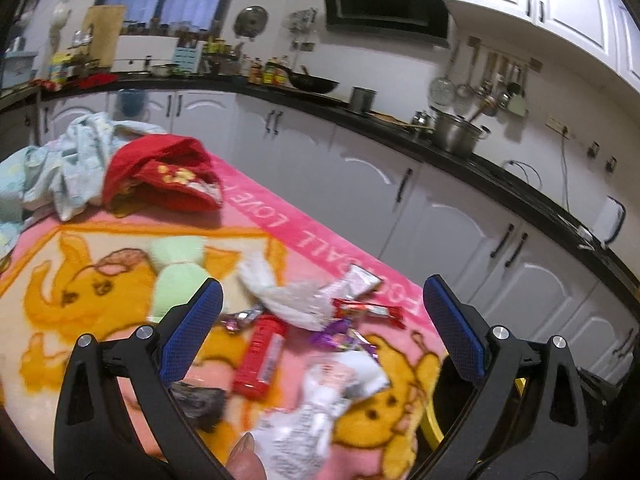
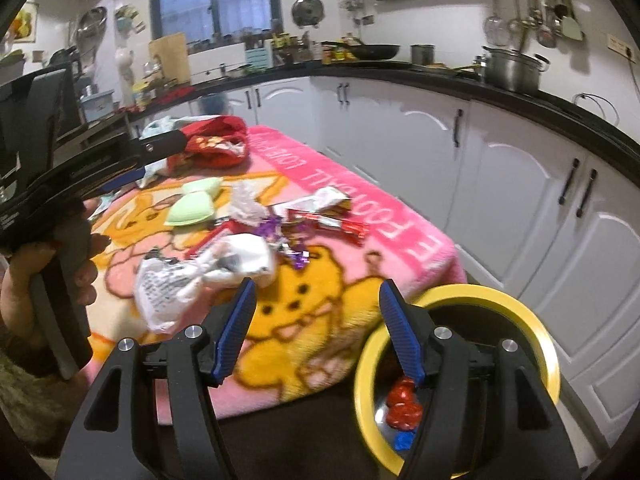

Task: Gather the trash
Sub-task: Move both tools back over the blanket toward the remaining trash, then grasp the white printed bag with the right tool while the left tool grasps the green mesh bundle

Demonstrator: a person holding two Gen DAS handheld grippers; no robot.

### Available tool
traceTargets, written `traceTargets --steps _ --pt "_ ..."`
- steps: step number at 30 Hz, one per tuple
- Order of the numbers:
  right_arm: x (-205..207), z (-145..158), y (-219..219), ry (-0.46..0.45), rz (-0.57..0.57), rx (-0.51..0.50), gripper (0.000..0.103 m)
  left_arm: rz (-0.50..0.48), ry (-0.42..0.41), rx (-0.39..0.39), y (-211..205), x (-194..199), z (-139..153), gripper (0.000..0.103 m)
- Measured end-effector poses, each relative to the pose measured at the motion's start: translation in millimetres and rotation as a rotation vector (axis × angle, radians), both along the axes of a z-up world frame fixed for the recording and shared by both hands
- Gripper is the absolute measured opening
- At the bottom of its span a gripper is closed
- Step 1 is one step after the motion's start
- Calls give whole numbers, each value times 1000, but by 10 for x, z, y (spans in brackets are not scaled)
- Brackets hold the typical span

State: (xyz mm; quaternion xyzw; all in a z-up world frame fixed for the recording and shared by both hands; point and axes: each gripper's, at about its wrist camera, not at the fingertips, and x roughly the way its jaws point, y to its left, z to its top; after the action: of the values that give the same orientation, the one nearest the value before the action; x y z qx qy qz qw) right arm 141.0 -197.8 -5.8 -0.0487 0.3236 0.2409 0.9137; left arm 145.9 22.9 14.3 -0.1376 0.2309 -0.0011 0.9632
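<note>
While both sets of tongs hang over the pink cartoon blanket (image 1: 80, 280) on the table, nothing is actually being grabbed. Far left there's a pale patterned cloth (image 1: 68, 160) bunched up next to a red cloth (image 1: 160, 176), both at the back end of the blanket. Just right of those sits a light green bow-shaped cushion (image 2: 194, 204). The left tongs (image 1: 320, 304) are spread wide apart with nothing between the blue pads, pointing down at the trash heap. That heap is mid-table: a crumpled white wrapper (image 1: 280, 292), a red tube-shaped pack (image 1: 262, 356), a red candy wrapper (image 1: 368, 312), purple foil scraps (image 1: 340, 336) and a big crinkled white printed bag (image 2: 192, 280), all lying loose and overlapping. A dark crumpled bit (image 1: 200, 400) lies close under the left pad. Further right, the right tongs (image 2: 316, 312) are also apart and empty, hovering over the blanket's near edge. Rightmost, just off the table's corner and lower down, is a yellow-rimmed bin (image 2: 532, 320) with a red foil wrapper (image 2: 404, 404) and something blue (image 2: 404, 440) already inside.
</note>
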Motion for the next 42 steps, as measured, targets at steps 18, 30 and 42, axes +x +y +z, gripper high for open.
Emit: traceTargets --steps 18,30,42 --pt "201 -272 986 212 -22 91 81 160 75 -41 982 114 -257 92" --pt "398 -505 1225 335 -136 147 81 136 217 -126 1287 524 -601 92" --pt "461 -745 1198 470 -90 226 63 102 398 -277 1456 960 -1070 85"
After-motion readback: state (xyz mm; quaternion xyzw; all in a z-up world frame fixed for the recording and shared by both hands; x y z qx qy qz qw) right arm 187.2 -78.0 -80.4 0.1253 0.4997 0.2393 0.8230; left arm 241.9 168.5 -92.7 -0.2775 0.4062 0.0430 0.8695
